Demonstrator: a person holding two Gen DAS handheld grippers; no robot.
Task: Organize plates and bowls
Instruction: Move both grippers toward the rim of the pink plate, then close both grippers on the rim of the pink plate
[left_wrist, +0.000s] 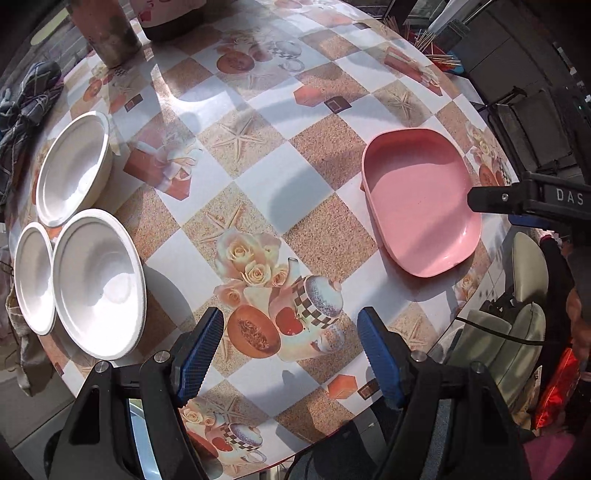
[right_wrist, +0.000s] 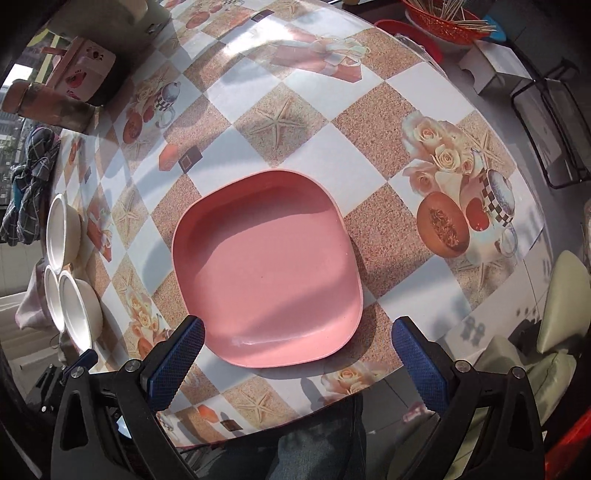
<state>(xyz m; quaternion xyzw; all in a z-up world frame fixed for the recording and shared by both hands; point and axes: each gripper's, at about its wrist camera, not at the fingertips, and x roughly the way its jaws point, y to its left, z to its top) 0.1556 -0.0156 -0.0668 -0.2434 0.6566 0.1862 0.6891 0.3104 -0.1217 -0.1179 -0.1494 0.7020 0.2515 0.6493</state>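
Note:
A pink square plate (left_wrist: 421, 201) lies on the table's right side; in the right wrist view it (right_wrist: 269, 269) sits just ahead of my right gripper (right_wrist: 295, 347), which is open and empty above its near rim. Three white bowls stand at the left edge: a far one (left_wrist: 74, 168), a near large one (left_wrist: 99, 282) and a smaller one (left_wrist: 33, 278) beside it. They also show at the left in the right wrist view (right_wrist: 70, 291). My left gripper (left_wrist: 290, 336) is open and empty over the table's near middle. The right gripper's body (left_wrist: 532, 199) shows beside the plate.
The round table (left_wrist: 266, 184) has a patterned cloth. A brown cylinder (left_wrist: 107, 29) and a dark pot (left_wrist: 173, 18) stand at the far side, a checked cloth (left_wrist: 26, 99) at the left edge. A red basket of sticks (right_wrist: 447, 18) is beyond the table. Cushioned chairs (right_wrist: 554, 332) stand at the right.

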